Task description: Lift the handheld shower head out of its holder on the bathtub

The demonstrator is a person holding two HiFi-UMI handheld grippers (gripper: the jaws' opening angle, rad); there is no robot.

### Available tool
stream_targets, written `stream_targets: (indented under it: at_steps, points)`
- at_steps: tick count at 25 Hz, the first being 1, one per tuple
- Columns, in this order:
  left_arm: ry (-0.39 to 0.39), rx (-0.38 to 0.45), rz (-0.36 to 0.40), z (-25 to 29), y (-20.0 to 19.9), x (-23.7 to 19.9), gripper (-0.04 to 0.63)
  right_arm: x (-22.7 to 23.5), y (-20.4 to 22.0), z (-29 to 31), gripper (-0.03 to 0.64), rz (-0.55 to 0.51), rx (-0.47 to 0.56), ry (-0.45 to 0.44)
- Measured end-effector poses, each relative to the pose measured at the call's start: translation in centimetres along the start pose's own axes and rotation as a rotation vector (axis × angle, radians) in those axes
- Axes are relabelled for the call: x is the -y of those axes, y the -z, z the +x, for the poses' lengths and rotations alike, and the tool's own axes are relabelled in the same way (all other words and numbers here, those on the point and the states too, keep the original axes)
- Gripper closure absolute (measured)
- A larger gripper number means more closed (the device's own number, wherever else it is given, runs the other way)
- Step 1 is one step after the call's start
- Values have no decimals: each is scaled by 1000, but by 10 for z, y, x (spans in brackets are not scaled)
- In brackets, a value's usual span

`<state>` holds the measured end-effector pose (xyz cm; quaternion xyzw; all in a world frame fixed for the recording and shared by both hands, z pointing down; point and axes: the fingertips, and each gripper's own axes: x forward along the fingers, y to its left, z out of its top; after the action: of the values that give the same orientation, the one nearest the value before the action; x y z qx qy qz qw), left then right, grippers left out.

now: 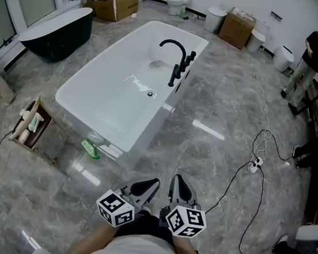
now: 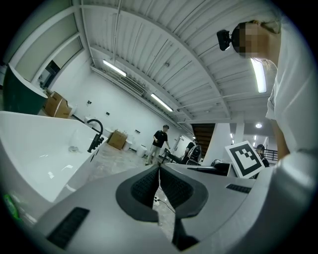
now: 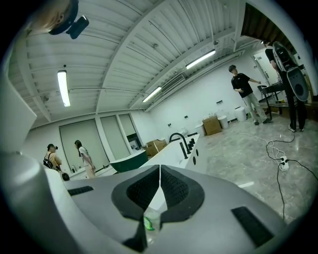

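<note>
A white bathtub (image 1: 87, 99) stands on the grey marble floor ahead. On its right rim are a black arched faucet (image 1: 174, 45) and a slim black handheld shower head (image 1: 173, 76) upright in its holder. My left gripper (image 1: 150, 187) and right gripper (image 1: 177, 185) sit side by side at the bottom of the head view, well short of the tub. Both are shut with nothing between the pads. The left gripper view shows the shut left gripper (image 2: 159, 169) with the faucet (image 2: 97, 129) far off. In the right gripper view the right gripper (image 3: 159, 170) points toward the shower head (image 3: 185, 150).
A dark green tub (image 1: 58, 32) and cardboard boxes (image 1: 111, 4) stand at the back left. A black cable with a power strip (image 1: 254, 165) lies on the floor to the right. A person (image 1: 312, 59) stands at the far right. A wooden crate (image 1: 30, 127) sits left of the tub.
</note>
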<state>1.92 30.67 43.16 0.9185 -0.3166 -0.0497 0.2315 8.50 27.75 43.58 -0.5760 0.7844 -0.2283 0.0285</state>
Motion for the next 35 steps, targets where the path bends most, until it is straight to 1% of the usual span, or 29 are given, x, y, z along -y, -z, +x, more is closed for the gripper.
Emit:
stream_targets:
  at_steps: [7,15,18,23,25,29,35]
  points:
    - [23,-13,-14,15,4,1,583,11,1,-2,598,3,-13,20]
    - [41,-25,-23,46,-2,-21,582,33,-11,21,598,1,1,50]
    - [44,-17,-22,62,-11,-32,582,44,-19,40,598,8,4,58]
    - [22,-17,-32,86,-27,-63,583,45,-35,78,598,-4,11,17]
    - [19,-16,-33,99,-36,-75,583,50,-43,93,598,-6,7,16]
    - [25,0,-25,129,-62,-97,582,65,-64,122,598,-8,14,33]
    - [59,-5,-21,169,-87,-123,583,80,-85,162,598,-9,11,43]
